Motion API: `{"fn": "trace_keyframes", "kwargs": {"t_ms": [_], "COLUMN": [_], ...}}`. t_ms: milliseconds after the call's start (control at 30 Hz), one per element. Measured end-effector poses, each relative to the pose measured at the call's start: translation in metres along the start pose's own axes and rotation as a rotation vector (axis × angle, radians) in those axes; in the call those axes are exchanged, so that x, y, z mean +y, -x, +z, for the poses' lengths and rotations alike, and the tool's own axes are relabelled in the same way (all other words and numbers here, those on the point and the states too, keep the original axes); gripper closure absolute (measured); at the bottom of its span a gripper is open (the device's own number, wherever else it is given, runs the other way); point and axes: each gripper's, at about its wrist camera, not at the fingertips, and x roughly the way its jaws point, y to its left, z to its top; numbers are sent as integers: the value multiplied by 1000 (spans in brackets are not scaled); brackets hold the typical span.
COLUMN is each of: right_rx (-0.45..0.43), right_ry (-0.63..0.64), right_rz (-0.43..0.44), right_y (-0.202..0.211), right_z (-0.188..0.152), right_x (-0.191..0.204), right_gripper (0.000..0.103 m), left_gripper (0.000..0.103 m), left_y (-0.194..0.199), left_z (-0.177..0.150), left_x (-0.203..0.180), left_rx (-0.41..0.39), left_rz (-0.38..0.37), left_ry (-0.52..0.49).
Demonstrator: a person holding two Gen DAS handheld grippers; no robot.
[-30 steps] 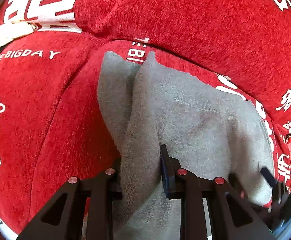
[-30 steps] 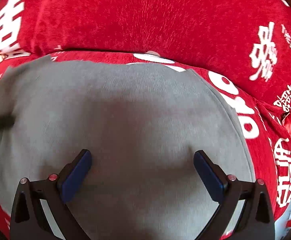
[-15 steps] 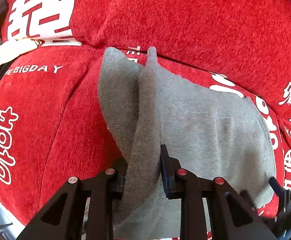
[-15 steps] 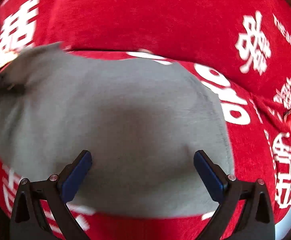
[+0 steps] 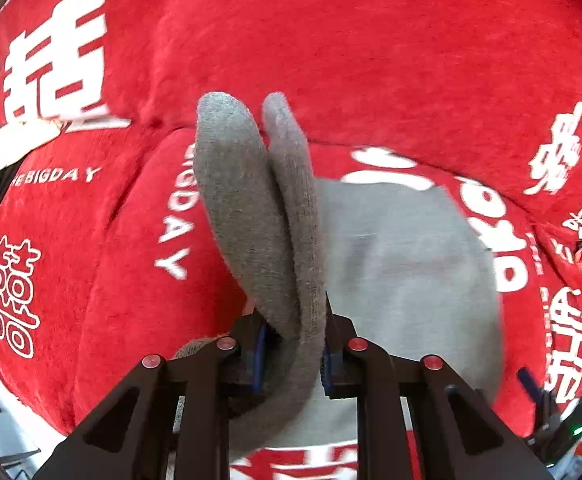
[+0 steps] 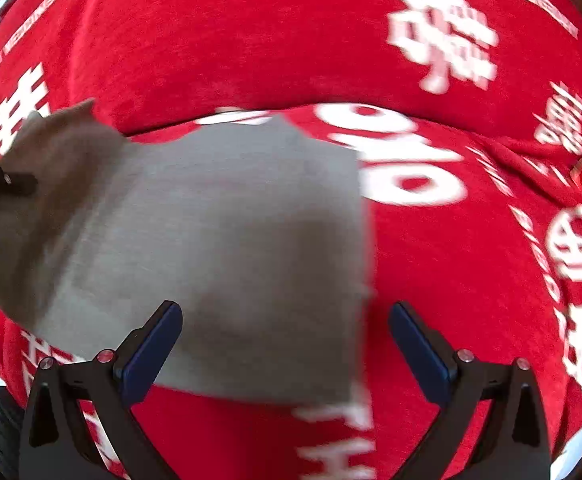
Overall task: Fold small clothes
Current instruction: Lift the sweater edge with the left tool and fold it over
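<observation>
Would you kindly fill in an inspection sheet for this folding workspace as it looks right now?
Surface: red plush cover with white printed characters and lettering, spread over a cushioned seat and back.
Job's things: one grey garment; most of it lies flat on the cover, one edge is raised in a doubled fold.
Clutter: nothing seen on the cover besides the garment.
Grippers: left gripper is closing, its pads pressed on the raised fold; right gripper is wide open above the garment's near edge, holding nothing.
Cables: nothing seen.
Surroundings: pale strips at the picture edges, too blurred to tell.
</observation>
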Motion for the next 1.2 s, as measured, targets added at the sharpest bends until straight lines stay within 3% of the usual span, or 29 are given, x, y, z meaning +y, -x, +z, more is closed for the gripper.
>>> {"fn": "trace_keyframes", "kwargs": {"t_ms": [233,400,600,700,767,800,833,1033,1200], "right_rx": [-33,-65,-54,-53,-56,-59,-61,-105,-138], "right_ry": [-82,-106,-137,-148,-146,-144,-141,-128,-122], "right_rz": [-39,-41,-43,-25,-8,3,9,98,277], "right_y": [21,33,25,25,27,28,28,50,69], "right_z": [-25,-36,-49,-58,-60,-61,-60,-54,-41], "right_x": [-74,-101,-126,-132,-133,-133,-133,-124,-104], "right_gripper": [0,0,0,0,0,0,0,0,0], "left_gripper": [84,86,87,85,64,41,26,26,26], "left_y": [4,-24,-94,-93,-88,-84,-77,-24,-7], "left_z": [9,3,-18,-24,-25,-24,-23,-23,-56], "left_x": [-103,-182,-221,-236,-240,-239,-235,-184,-122], "left_rx": [49,111,220,161,177,185,189,145,-14], "left_rz": [-44,-82,-25,1,-26,-66,-111,-279,-112], "left_ry": [-22,-46,-25,-103,-158,-170,-172,-141,-260]}}
